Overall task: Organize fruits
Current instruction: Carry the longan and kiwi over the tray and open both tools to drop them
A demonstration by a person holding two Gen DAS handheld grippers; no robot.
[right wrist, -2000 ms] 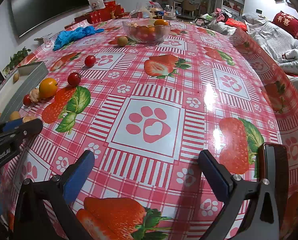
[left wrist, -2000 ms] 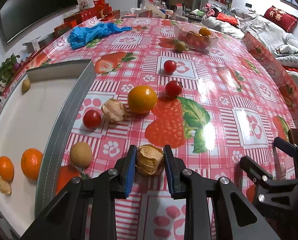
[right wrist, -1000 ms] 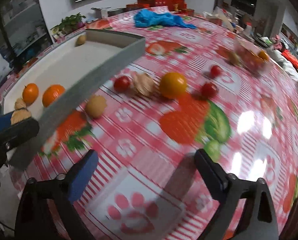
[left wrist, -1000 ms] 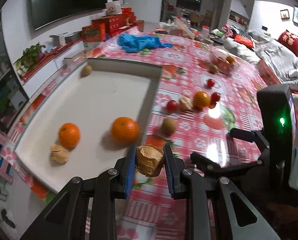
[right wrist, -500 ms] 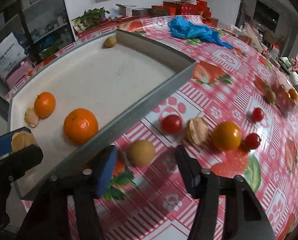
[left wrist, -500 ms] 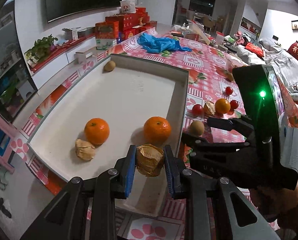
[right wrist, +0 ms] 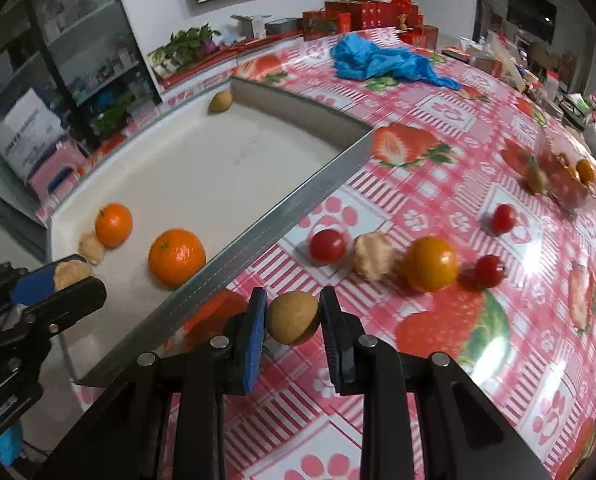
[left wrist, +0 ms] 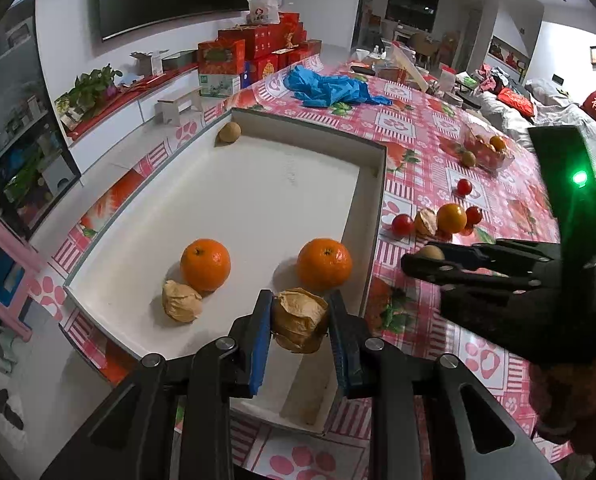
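My left gripper (left wrist: 300, 306) is shut on a papery husked fruit (left wrist: 298, 320) and holds it over the near right corner of the white tray (left wrist: 258, 184). In the tray lie two oranges (left wrist: 205, 265) (left wrist: 324, 263), another husked fruit (left wrist: 181, 301) and a round tan fruit (left wrist: 229, 132) in the far corner. The jaws of my right gripper (right wrist: 293, 310) are closing, and both pads touch a round tan fruit (right wrist: 294, 320) just outside the tray's right wall (right wrist: 282, 216).
On the strawberry tablecloth (right wrist: 438, 360) right of the tray lie a cherry tomato (right wrist: 327, 245), a husked fruit (right wrist: 374, 255), a yellow-orange tomato (right wrist: 431, 263) and two more cherry tomatoes. A clear bowl (right wrist: 570, 184) of fruit and a blue bag (right wrist: 382, 60) sit farther back.
The right gripper's jaws came together from wide open around the tan fruit beside the tray. The left gripper carried its husked fruit from the tablecloth over the tray.
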